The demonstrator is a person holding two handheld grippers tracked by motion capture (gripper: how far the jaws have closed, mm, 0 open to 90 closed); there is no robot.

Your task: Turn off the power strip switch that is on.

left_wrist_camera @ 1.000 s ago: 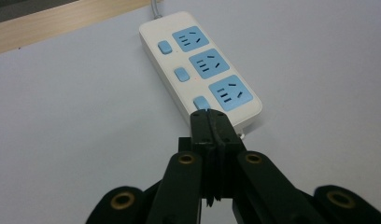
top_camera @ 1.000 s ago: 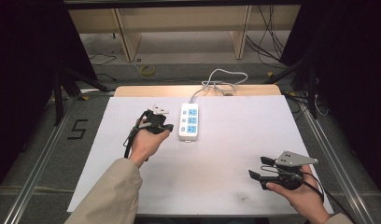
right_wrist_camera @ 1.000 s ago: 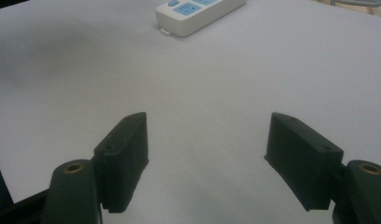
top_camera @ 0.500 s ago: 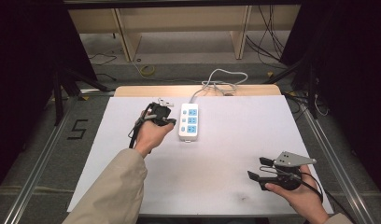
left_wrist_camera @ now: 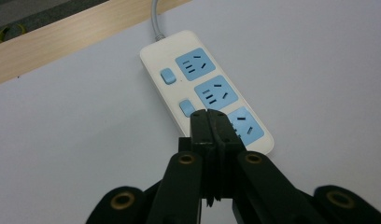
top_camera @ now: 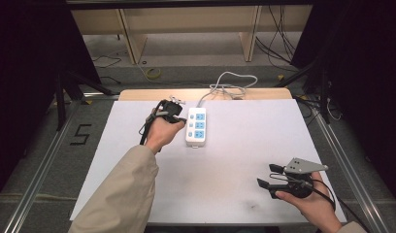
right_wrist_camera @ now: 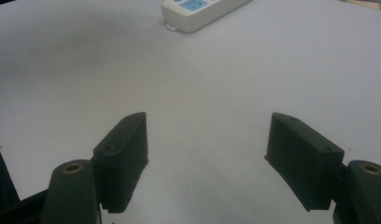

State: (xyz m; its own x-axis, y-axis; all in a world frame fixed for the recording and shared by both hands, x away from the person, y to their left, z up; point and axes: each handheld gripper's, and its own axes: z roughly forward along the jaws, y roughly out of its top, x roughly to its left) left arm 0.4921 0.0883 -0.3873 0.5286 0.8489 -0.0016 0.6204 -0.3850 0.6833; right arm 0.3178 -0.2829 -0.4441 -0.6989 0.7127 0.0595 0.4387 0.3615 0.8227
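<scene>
Power strip (top_camera: 196, 126), one of it, lies at the upper middle of the high view on the white sheet (top_camera: 235, 160) that covers the worktop (top_camera: 138, 93). It carries three blue sockets (left_wrist_camera: 215, 94) in a row and at least two blue switches (left_wrist_camera: 167, 75) beside them; one grey cord (top_camera: 225, 85) runs off its far end. Two grippers are in play: the left gripper (left_wrist_camera: 211, 122), fingers pressed together on nothing, hovers over the strip's near end, while the right gripper (top_camera: 267, 176), fingers spread wide and empty, sits at the lower right.
</scene>
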